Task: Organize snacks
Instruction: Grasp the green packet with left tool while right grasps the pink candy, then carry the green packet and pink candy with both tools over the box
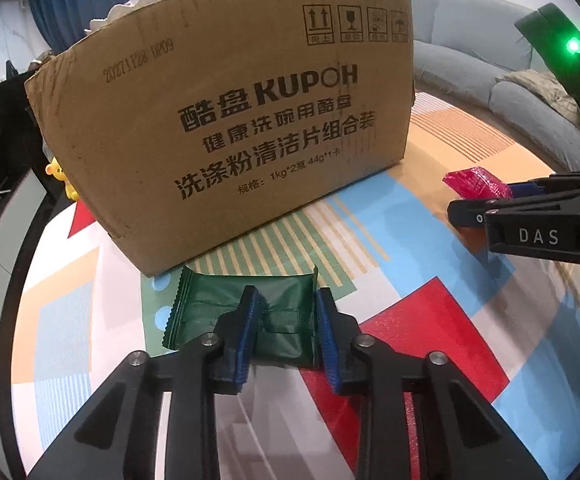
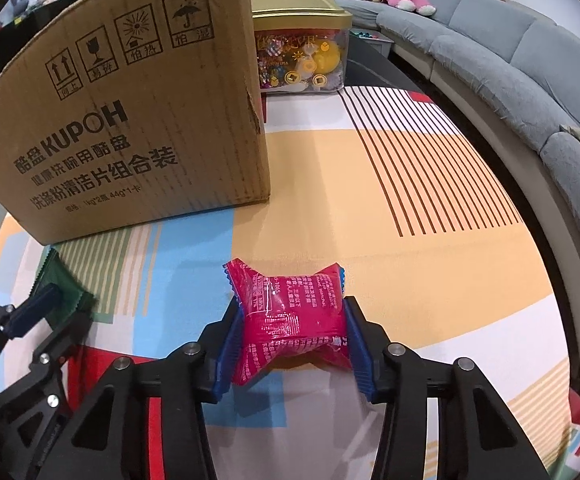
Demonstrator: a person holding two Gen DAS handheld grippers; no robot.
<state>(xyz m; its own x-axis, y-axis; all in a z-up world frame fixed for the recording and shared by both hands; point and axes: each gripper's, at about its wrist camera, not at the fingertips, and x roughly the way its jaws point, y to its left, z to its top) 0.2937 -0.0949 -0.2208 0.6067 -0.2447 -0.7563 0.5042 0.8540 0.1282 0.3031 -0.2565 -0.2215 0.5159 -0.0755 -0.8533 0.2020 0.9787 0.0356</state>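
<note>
A dark green snack packet (image 1: 209, 304) lies on the patterned cloth just in front of a large open cardboard box (image 1: 229, 120). My left gripper (image 1: 285, 304) is shut on the packet's right half, and its blue pads crease the wrapper. A pink snack packet (image 2: 290, 312) is squeezed between the blue pads of my right gripper (image 2: 292, 308), low over the cloth to the right of the box (image 2: 129, 120). In the left wrist view the right gripper (image 1: 462, 210) and the pink packet (image 1: 474, 184) show at the right edge. The right wrist view has the left gripper (image 2: 45, 300) on the green packet (image 2: 61, 284) at lower left.
A colourful geometric cloth (image 2: 330, 184) covers the table. Behind the box's right corner stands a clear candy tub with a gold lid (image 2: 302, 52). A grey-blue sofa (image 2: 530, 60) with plush toys curves round the far right. A small yellow toy (image 1: 59, 178) sits left of the box.
</note>
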